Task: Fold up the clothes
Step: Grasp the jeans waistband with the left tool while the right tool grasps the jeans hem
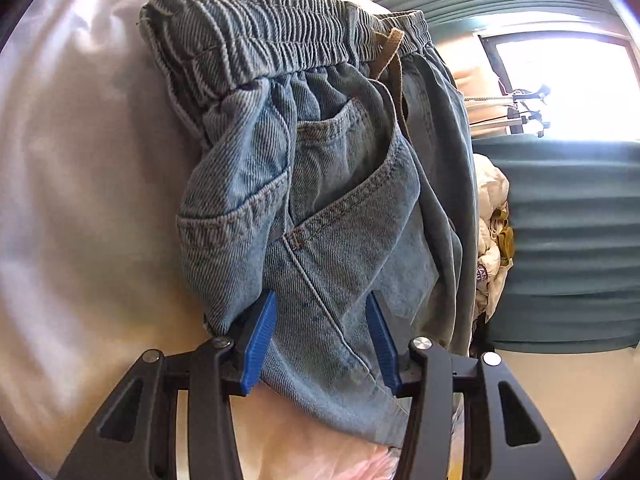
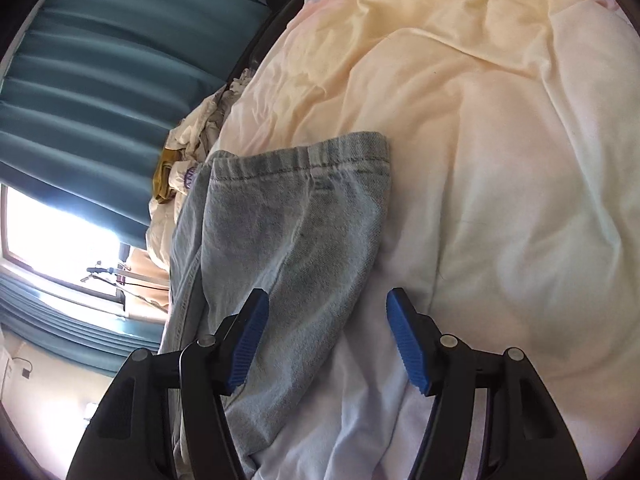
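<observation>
Light blue jeans point(image 1: 320, 184) lie on the pale bed sheet point(image 1: 80, 200), their elastic waistband and brown drawstring at the top of the left wrist view. My left gripper point(image 1: 322, 295) is shut on a thick fold of denim below the front pocket, and cloth bunches around its left finger. In the right wrist view a faded leg of the jeans point(image 2: 288, 232) lies flat, its hem away from me. My right gripper point(image 2: 327, 293) hovers open just above it. Its left finger is over the denim and its right finger over the white sheet point(image 2: 500, 160).
A heap of other clothes point(image 1: 492, 232) point(image 2: 180, 160), cream and mustard, sits at the bed's edge beyond the jeans. Teal curtains point(image 1: 568, 240) point(image 2: 100, 80) and a bright window point(image 1: 568, 88) point(image 2: 52, 232) stand behind it. Rumpled cream bedding spreads to the right in the right wrist view.
</observation>
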Demonstrator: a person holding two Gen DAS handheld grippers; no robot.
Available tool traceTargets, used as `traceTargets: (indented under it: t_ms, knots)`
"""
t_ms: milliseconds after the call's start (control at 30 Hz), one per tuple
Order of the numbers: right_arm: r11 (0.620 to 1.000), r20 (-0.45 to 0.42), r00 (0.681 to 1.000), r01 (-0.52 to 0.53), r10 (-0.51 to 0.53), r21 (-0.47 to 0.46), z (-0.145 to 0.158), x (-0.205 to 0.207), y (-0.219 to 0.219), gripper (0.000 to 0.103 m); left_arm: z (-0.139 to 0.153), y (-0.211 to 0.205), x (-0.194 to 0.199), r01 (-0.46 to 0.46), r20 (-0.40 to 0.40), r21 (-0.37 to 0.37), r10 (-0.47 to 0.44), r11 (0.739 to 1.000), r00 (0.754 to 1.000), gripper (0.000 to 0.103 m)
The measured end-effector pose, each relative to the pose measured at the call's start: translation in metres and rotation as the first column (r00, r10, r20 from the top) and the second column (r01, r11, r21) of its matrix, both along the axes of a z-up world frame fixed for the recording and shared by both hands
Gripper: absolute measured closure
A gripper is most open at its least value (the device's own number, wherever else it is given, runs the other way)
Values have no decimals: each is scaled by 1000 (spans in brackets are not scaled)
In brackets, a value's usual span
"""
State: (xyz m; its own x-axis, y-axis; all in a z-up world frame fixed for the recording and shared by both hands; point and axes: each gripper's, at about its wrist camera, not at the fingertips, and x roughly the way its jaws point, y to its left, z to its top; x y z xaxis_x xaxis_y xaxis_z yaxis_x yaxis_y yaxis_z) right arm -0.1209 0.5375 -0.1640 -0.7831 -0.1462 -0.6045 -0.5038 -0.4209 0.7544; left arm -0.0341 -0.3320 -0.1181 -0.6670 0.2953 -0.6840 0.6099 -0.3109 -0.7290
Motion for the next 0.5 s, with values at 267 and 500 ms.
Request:
traceTargets:
  t_ms: [267, 500]
  knots:
    - [995, 7, 1000, -11, 10, 96, -1, -34, 2, 45, -9, -1, -2, -32, -3, 34, 32, 999, 999, 56]
    - [982, -38, 998, 51, -44, 184, 28, -33, 3, 99, -9, -1, 5, -67, -29, 49, 69, 997, 997, 56]
